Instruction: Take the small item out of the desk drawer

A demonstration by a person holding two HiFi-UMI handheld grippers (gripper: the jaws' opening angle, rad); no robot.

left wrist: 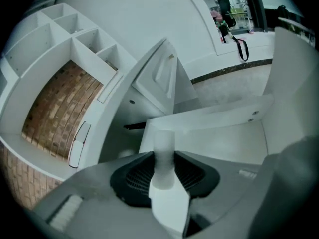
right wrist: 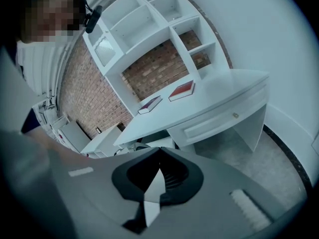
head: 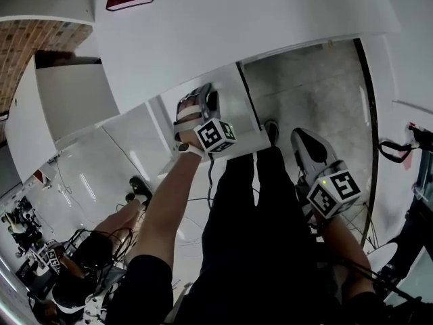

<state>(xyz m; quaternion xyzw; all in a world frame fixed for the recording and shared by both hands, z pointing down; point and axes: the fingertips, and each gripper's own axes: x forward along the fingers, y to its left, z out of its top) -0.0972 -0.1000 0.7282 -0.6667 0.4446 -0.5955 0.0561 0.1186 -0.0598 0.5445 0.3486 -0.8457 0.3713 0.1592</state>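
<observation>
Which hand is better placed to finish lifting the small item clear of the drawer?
Left. The left gripper is clamped on the small white cylinder above the open drawer. The right gripper is shut on nothing and would probably have to open and reach across first.

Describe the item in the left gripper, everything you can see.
A small pale cylinder, whitish and slightly translucent-looking, plain, with no label visible. It stands upright between the left gripper's black ribbed pads, which press on it from both sides. Its flat top sticks out past them. The open white drawer shows behind it.
</observation>
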